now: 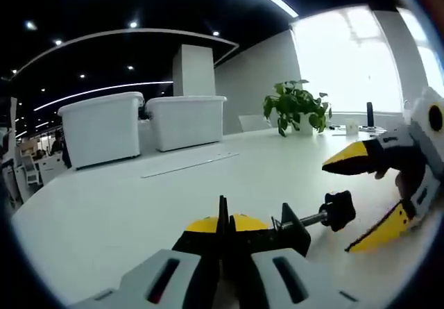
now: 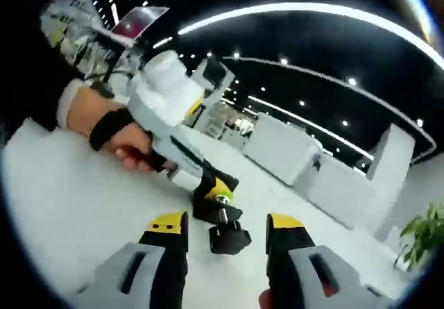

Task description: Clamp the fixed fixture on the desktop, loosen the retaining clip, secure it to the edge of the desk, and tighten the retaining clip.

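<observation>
Black clamp (image 1: 277, 234) lying on the white table (image 1: 125, 205), its round screw knob (image 1: 338, 210) sticking out.
Left gripper (image 1: 223, 243) is squeezing the clamp's body between closed jaws; right gripper (image 2: 227, 229) is hovering with jaws spread around the knob. Left gripper view is also showing storage bins (image 1: 104, 127) and a plant (image 1: 297, 105); right gripper view, a hand (image 2: 118, 139).

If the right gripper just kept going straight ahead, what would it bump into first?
Most likely the black knob of the clamp, which sits just ahead between the open right gripper. The left gripper holds the clamp's far end. Depth is hard to judge.
</observation>
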